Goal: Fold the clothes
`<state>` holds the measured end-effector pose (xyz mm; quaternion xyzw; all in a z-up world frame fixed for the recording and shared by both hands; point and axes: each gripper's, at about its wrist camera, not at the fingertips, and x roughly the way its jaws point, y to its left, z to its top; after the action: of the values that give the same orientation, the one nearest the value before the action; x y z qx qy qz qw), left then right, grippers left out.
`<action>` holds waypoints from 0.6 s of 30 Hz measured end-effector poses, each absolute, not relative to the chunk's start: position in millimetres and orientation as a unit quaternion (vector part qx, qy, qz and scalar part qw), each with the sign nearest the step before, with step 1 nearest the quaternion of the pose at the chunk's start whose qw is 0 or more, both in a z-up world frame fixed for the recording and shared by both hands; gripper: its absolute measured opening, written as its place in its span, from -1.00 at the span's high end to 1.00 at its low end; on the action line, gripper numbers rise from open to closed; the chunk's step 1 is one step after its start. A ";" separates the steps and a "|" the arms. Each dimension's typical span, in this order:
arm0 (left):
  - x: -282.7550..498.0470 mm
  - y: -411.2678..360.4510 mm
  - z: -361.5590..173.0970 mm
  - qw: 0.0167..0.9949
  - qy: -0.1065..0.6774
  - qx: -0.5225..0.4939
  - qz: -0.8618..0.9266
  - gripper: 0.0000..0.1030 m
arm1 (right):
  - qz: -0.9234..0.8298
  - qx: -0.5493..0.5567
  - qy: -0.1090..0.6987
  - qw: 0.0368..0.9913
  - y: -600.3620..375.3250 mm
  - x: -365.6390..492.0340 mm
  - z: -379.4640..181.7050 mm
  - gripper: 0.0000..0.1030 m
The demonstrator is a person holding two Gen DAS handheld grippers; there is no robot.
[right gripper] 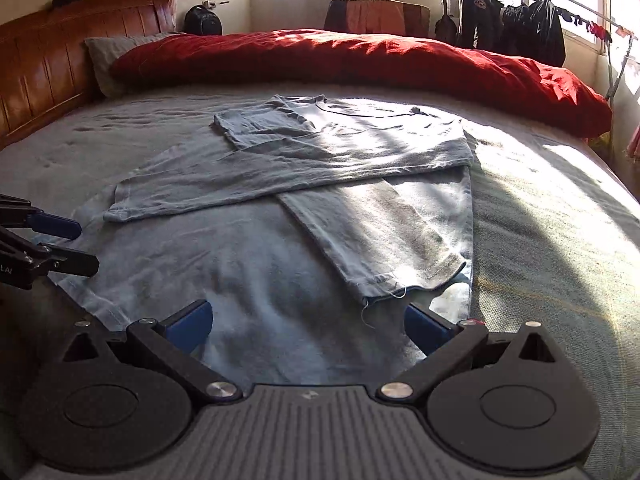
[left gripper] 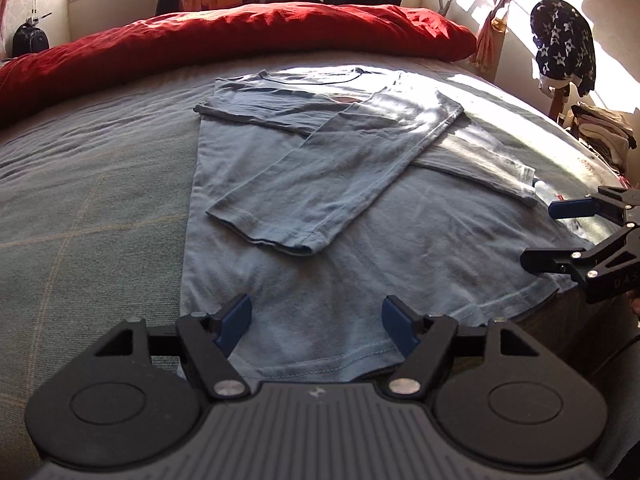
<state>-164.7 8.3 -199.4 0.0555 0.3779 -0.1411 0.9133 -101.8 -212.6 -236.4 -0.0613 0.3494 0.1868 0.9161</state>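
Hidden: we cannot see the near hem of the light-blue long-sleeved shirt point(left gripper: 280, 216) fully; each tool body covers part of it at 6 o'clock in its own view.
Cut off: the right tool point(left gripper: 540, 236) enters the left wrist view at 3 o'clock with only its fingers and linkage showing; the left tool point(right gripper: 86, 246) is clipped likewise at 9 o'clock in the right wrist view.
Hard to make out: the garments on the clothes rack point(right gripper: 520, 28) are dark against the window glare, and a jacket badge there is too small for us to read.
Shirt: one, lying flat on the grey bed cover point(left gripper: 80, 208), collar toward 12 o'clock, both sleeves folded across the body and crossing each other.
Sleeves: two; one cuff point(right gripper: 400, 280) with a loose thread lies just ahead of the right tool.
Tools: two.
Left tool point(left gripper: 316, 316): we see its blue pads wide apart over the hem, shirt fabric between them, nothing gripped.
Right tool point(right gripper: 308, 320): spread wide over the shirt's near corner, holding nothing.
Red duvet point(left gripper: 240, 36): one, bunched at 12 o'clock.
Backpack point(right gripper: 202, 20): one, black, by the wooden headboard point(right gripper: 48, 68).
Writing: we read "DAS" on the right tool's linkage and "t.AI" on the left tool's, both partial.
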 end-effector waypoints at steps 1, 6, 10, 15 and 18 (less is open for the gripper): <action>-169.0 9.2 -200.0 0.914 0.376 0.058 -0.139 -0.46 | 0.186 -0.071 0.360 0.911 -210.4 -105.3 -242.4 -1.00; -186.0 16.3 -199.4 0.918 0.369 0.059 -0.134 -0.50 | 0.174 -0.032 0.347 0.921 -222.2 -124.9 -247.5 -1.00; -187.5 14.2 -190.1 0.923 0.353 0.060 -0.139 -0.52 | 0.175 -0.042 0.345 0.921 -216.5 -129.0 -233.7 -1.00; -176.0 0.2 -190.4 0.921 0.351 0.065 -0.154 -0.71 | 0.222 -0.047 0.329 0.917 -193.8 -126.0 -224.4 -1.00; -169.4 -2.0 -205.5 0.910 0.383 0.057 -0.145 -0.79 | 0.213 -0.061 0.358 0.907 -185.0 -122.0 -239.0 -1.00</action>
<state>-169.4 -2.0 -205.5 0.0567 0.3834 -0.1450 0.9104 -122.0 -185.0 -239.0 -0.0608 0.3581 0.2127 0.9071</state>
